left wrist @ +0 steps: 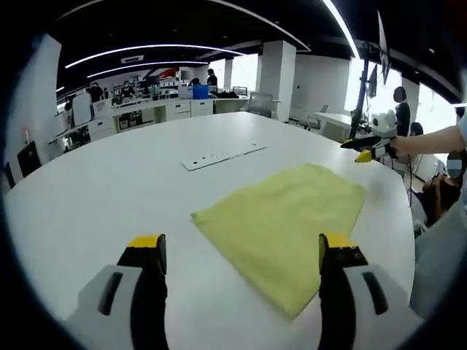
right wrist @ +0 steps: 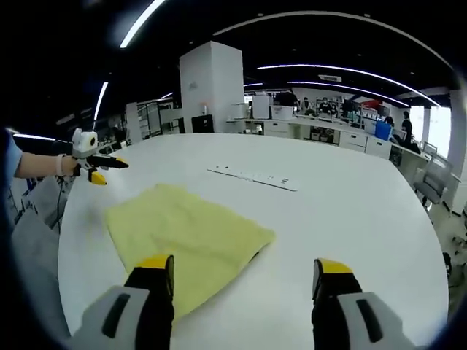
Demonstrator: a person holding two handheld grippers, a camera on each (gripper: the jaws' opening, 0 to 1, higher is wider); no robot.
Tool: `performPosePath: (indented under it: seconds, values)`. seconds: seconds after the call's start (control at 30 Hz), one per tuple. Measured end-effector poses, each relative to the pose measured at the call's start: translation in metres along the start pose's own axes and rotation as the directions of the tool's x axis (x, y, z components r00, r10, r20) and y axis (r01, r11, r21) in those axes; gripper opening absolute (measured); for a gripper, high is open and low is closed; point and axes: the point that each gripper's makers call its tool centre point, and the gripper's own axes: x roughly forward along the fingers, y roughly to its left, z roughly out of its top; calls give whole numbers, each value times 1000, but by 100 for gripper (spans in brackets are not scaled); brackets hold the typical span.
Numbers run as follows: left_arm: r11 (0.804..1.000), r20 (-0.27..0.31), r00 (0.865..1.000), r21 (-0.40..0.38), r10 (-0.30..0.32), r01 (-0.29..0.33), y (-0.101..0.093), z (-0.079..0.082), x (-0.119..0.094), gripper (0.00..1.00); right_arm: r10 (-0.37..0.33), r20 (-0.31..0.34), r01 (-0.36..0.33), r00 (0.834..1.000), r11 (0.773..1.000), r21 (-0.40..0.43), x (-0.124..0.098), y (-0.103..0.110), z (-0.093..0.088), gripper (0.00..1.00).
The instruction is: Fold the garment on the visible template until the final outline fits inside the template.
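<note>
The left gripper (left wrist: 242,251) hangs above the white surface (left wrist: 109,189) with its two yellow-tipped jaws spread wide and nothing between them; the near corner of the yellow garment (left wrist: 281,222) lies under the gap and runs beneath the jaw on the view's right side. In the left gripper view the garment lies flat as a folded, roughly four-sided sheet, one corner pointing toward the camera and its far edge reaching close to the rounded edge of the surface on the right. Beyond it, near the middle of the surface, a long white socket strip (left wrist: 222,155) lies flat, well apart from the cloth. At the right of that view the right gripper (left wrist: 367,149) is held out in a person's hand past the far corner of the garment and clear of it. In the right gripper view, the right gripper (right wrist: 243,273) likewise has its jaws wide apart and empty, with the garment (right wrist: 186,233) below and reaching under the jaw on the view's left. The socket strip (right wrist: 254,177) lies beyond the cloth on the surface (right wrist: 350,211). At the left of that view the left gripper (right wrist: 98,169) is held at the far side of the garment, off the cloth.
</note>
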Motion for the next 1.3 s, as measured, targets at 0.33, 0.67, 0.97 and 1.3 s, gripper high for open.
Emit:
performPosePath:
  seconds: [0.33, 0.67, 0.97, 1.3]
  values:
    - [998, -36, 999, -67, -14, 12, -17, -38, -20, 72, 26, -27, -24, 999, 999, 45, -10, 24, -30, 68]
    - [996, -64, 998, -87, -24, 18, -24, -57, -27, 68, 37, -42, -34, 998, 997, 73, -15, 36, -45, 62]
    - [983, -90, 995, -180, -46, 29, -39, -83, -19, 41, 97, -79, -88, 992, 989, 116, -17, 65, -70, 26]
    - [960, -112, 993, -279, -47, 14, -48, -97, -10, 21, 137, -76, -117, 988, 968, 220, -10, 78, -79, 14]
